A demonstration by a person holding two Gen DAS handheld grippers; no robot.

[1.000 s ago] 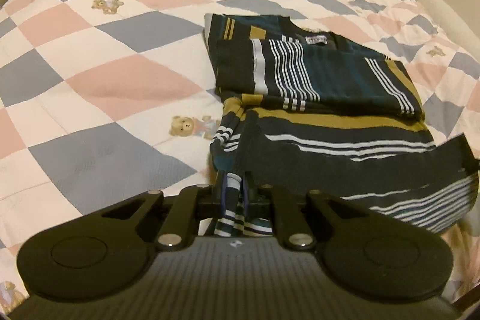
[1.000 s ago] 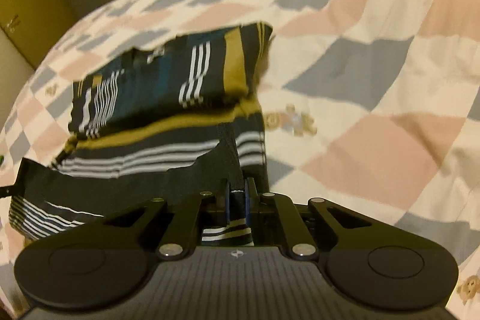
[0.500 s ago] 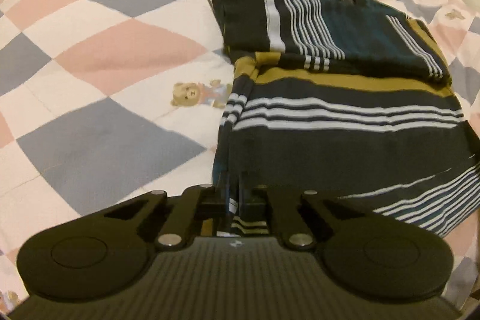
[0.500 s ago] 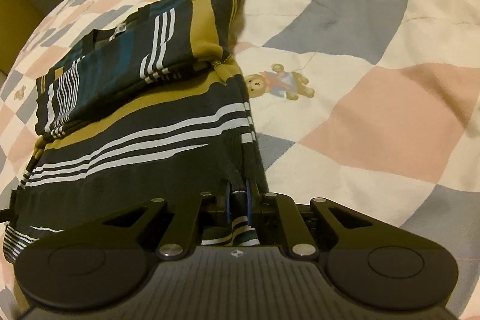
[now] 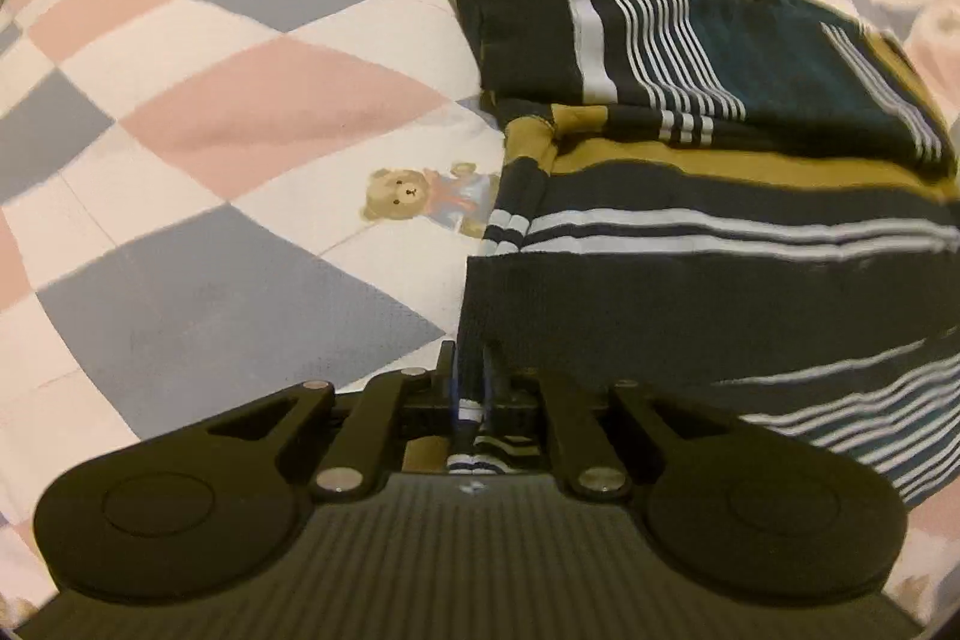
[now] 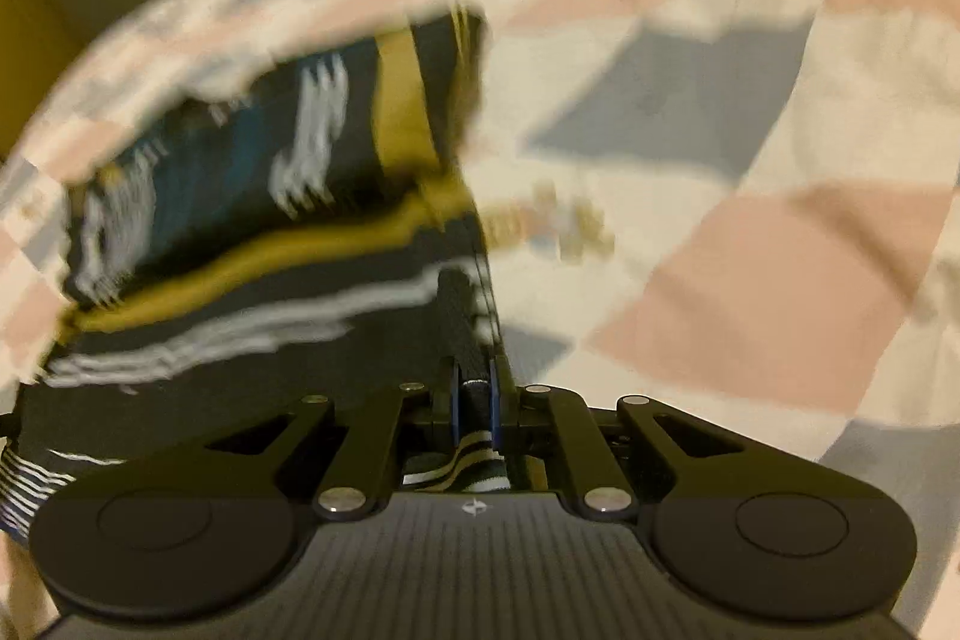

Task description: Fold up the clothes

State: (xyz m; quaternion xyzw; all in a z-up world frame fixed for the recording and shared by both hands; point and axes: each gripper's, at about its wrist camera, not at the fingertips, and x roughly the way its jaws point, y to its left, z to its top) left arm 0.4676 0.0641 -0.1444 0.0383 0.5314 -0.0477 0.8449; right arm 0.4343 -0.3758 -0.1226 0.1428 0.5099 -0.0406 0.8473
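Two grippers are holding one striped shirt (image 5: pixel 708 220) on the bed. It is lying on a checked quilt (image 5: pixel 228 112) with little teddy bears (image 5: pixel 420 199). The left gripper (image 5: pixel 471 388) is pinching the shirt's near left edge, its fingers squeezed tight on the cloth. The right gripper (image 6: pixel 474 388) is pinching the near right edge the same way. The shirt's far part is already lying folded over. The right view is looking blurry.
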